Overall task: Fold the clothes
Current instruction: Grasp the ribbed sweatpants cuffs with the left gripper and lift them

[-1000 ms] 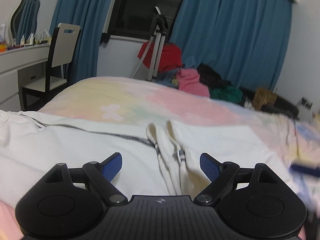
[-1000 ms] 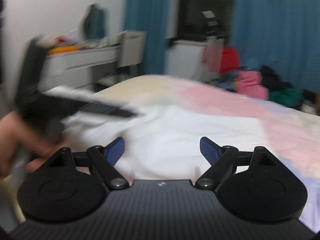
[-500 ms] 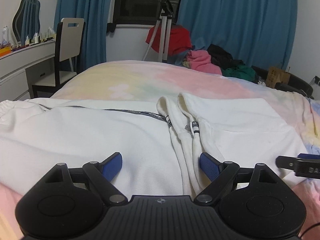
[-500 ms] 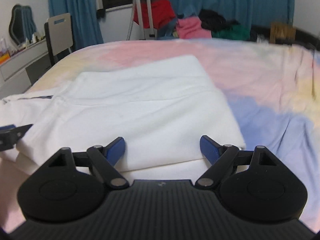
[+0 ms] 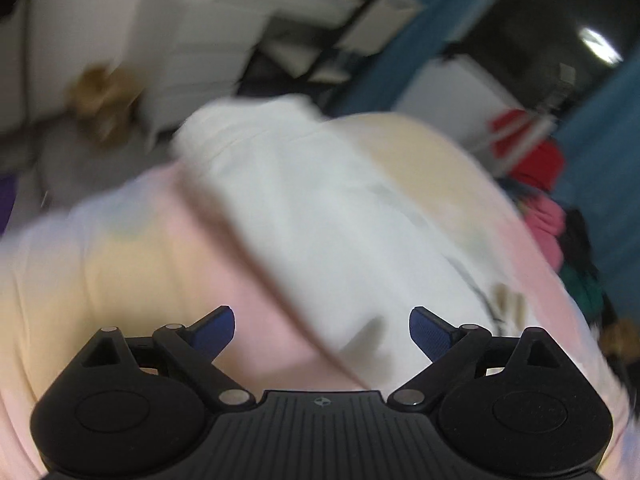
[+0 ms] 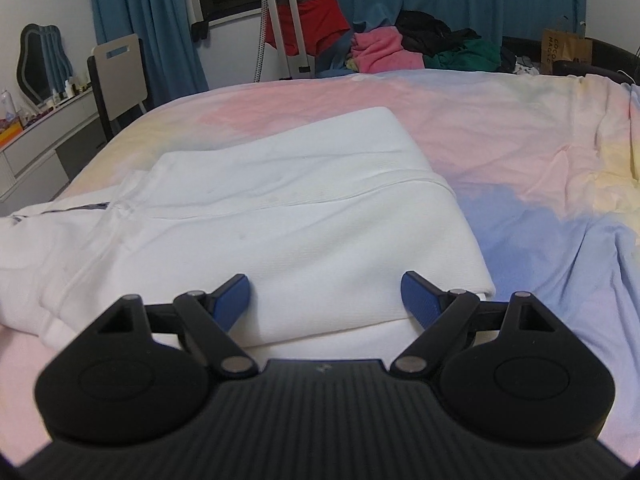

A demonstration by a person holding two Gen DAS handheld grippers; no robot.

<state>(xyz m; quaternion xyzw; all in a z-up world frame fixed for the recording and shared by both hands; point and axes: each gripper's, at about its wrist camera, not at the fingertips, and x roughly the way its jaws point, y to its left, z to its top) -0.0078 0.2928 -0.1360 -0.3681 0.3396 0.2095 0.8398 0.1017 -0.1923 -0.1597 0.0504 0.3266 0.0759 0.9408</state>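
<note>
A white hooded garment [image 6: 280, 216] lies spread on the pastel bedspread [image 6: 520, 136], its right part folded into a flat layered panel. My right gripper [image 6: 325, 294] hovers low over that panel's near edge, its blue pads wide apart and nothing between them. The left wrist view is heavily blurred and tilted. There the same white garment [image 5: 320, 208] runs diagonally across the bed, and my left gripper [image 5: 321, 327] is above its lower edge. The left jaws are opening, with only air between the pads.
A desk with drawers [image 6: 36, 148] and a chair [image 6: 120, 76] stand left of the bed. Behind the bed are blue curtains [image 6: 148, 20], a tripod [image 6: 280, 20] and a pile of coloured clothes [image 6: 400, 48]. A brown paper bag [image 6: 566, 50] sits at far right.
The left gripper swung sideways and rolled, so its view is now tilted, blurred and aimed at the garment's left part. The right gripper's view is almost the same as half a second ago.
</note>
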